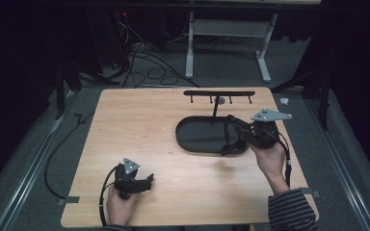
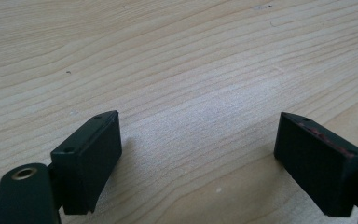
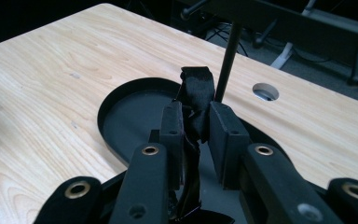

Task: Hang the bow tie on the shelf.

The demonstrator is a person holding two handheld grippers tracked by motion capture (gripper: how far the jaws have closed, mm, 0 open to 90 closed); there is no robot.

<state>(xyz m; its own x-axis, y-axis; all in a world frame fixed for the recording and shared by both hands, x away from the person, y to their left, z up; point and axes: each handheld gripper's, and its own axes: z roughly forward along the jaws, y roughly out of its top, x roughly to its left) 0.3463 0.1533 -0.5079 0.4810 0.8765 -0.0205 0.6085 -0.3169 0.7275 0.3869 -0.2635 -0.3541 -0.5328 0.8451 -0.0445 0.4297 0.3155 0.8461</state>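
- My right gripper (image 3: 196, 123) has its jaws clamped on a black strap (image 3: 196, 91). In the right gripper view, the strap pokes up above the pads in the middle of the frame and hangs down between the jaw arms toward the bottom edge.
- In the high view, that same right gripper (image 1: 235, 126) sits right of centre, held in my right hand (image 1: 270, 161). The strap (image 1: 230, 142) droops in a loop from the jaws down to the tray.
- The black oval tray (image 1: 197, 137) is just under and left of the strap, a bit right of the middle of the frame. A thin post rises from its far edge to a hook rack (image 1: 219, 93) with small pegs, upper centre.
- My left gripper (image 2: 198, 154) has its jaws wide apart with nothing but bare wood between them.
- In the high view, the left gripper (image 1: 147, 180) is at lower left, low over the wooden table (image 1: 139, 125), well apart from the tray.
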